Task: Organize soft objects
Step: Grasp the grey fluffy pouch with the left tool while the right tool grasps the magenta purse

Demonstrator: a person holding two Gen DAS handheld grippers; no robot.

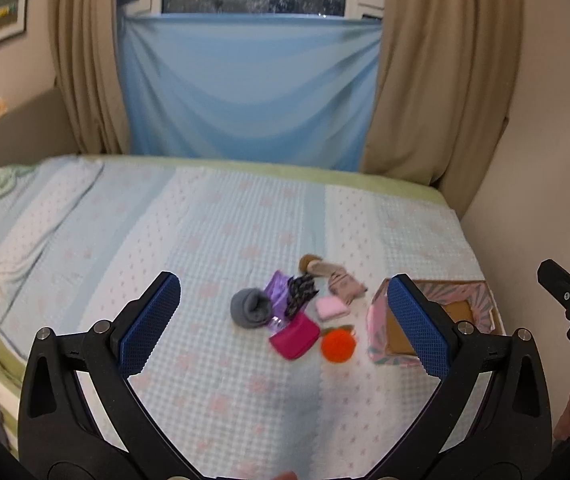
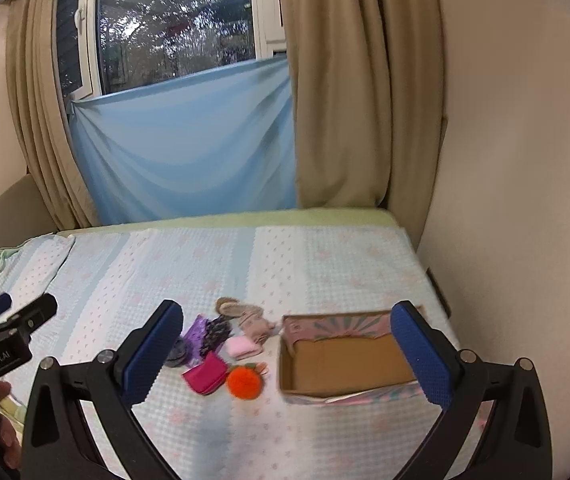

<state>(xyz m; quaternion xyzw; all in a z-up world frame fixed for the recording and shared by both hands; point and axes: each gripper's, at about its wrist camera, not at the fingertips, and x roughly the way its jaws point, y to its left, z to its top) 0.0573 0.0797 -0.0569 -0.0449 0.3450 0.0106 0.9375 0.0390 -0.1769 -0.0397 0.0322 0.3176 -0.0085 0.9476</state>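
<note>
On the bed (image 2: 325, 264): one open cardboard box (image 2: 345, 360), right of a cluster of soft items. Cluster, as I see it: grey rolled sock (image 1: 251, 307) at far left; purple pouch (image 1: 279, 292); dark patterned cloth (image 1: 301, 294); beige socks (image 1: 337, 278) farthest; pink folded cloth (image 1: 331, 307); magenta pouch (image 1: 295, 337) and orange pompom (image 1: 338, 345) nearest. My left gripper (image 1: 283, 326) and right gripper (image 2: 287, 360): both spread wide, holding nothing, above the bed.
</note>
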